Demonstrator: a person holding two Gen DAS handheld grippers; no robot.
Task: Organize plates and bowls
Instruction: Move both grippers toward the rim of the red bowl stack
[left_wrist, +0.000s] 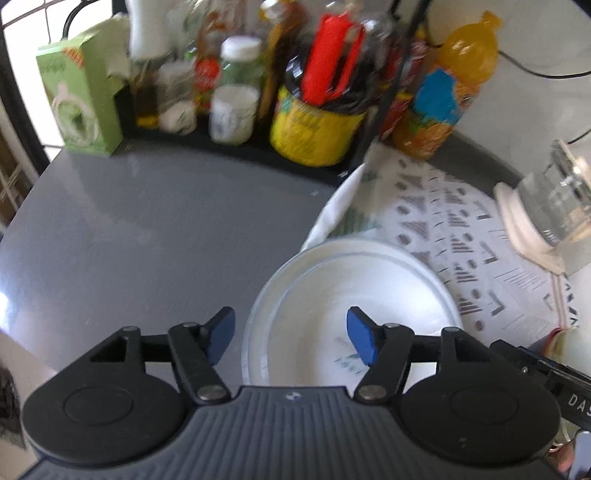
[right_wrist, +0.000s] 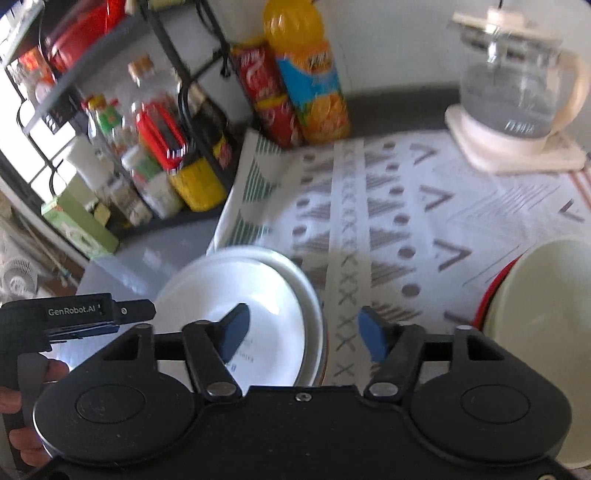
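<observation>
A stack of white plates (left_wrist: 354, 295) lies on the grey counter at the edge of a patterned cloth (left_wrist: 458, 221); the top one carries a small green print. My left gripper (left_wrist: 291, 334) is open and empty, its jaws straddling the stack's near left rim from above. In the right wrist view the same stack (right_wrist: 258, 295) lies low and left. My right gripper (right_wrist: 304, 332) is open and empty over the stack's right rim. A cream bowl with a red rim (right_wrist: 543, 317) stands on the cloth (right_wrist: 424, 221) at the right.
A black rack (left_wrist: 229, 144) of bottles, jars and a yellow tin lines the back. An orange juice bottle (left_wrist: 454, 88) and a red can (right_wrist: 266, 92) stand by the wall. A glass kettle (right_wrist: 517, 85) on a cream base stands at the back right. A green box (left_wrist: 81, 99) stands at the left.
</observation>
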